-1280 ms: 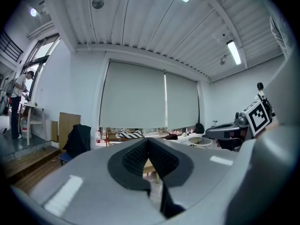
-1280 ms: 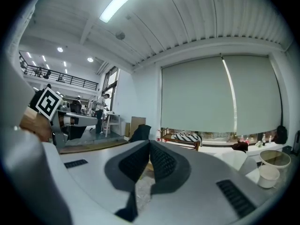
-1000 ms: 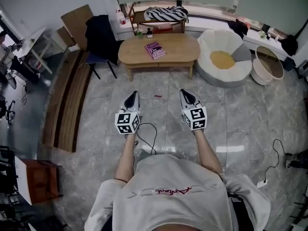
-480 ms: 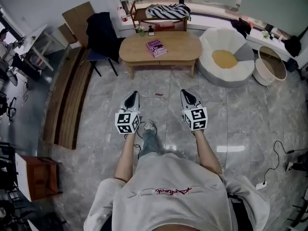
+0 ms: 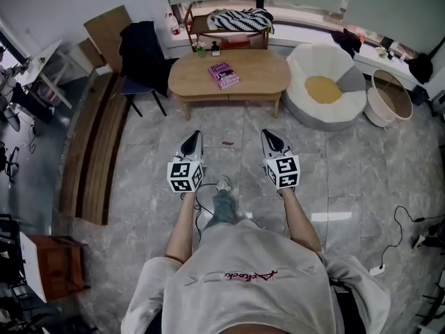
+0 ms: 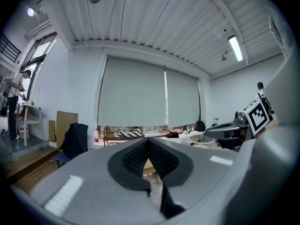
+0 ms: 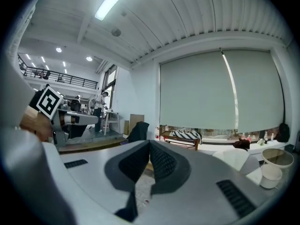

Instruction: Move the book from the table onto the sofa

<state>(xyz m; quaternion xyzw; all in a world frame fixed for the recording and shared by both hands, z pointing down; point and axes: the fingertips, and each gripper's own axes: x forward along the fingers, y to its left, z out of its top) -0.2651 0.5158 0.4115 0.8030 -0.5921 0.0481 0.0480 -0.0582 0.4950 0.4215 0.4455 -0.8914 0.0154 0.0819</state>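
Note:
A pink book (image 5: 224,74) lies on the oval wooden coffee table (image 5: 261,76), well ahead of me. The white sofa (image 5: 327,82) with a yellow cushion sits to the table's right. My left gripper (image 5: 194,136) and right gripper (image 5: 268,134) are held side by side over the floor, short of the table, both shut with nothing between the jaws. In the left gripper view the left gripper (image 6: 148,140) has its tips touching; in the right gripper view the right gripper (image 7: 149,142) is the same.
A chair with a dark jacket (image 5: 142,51) stands left of the table. A wooden bench (image 5: 94,145) runs along the left. A low shelf with a striped cloth (image 5: 240,19) is behind the table. A round basket (image 5: 391,92) sits right of the sofa. A cable (image 5: 407,221) lies on the floor.
Both grippers have come a little closer to the table, still side by side and shut. A leg has stepped forward between the arms.

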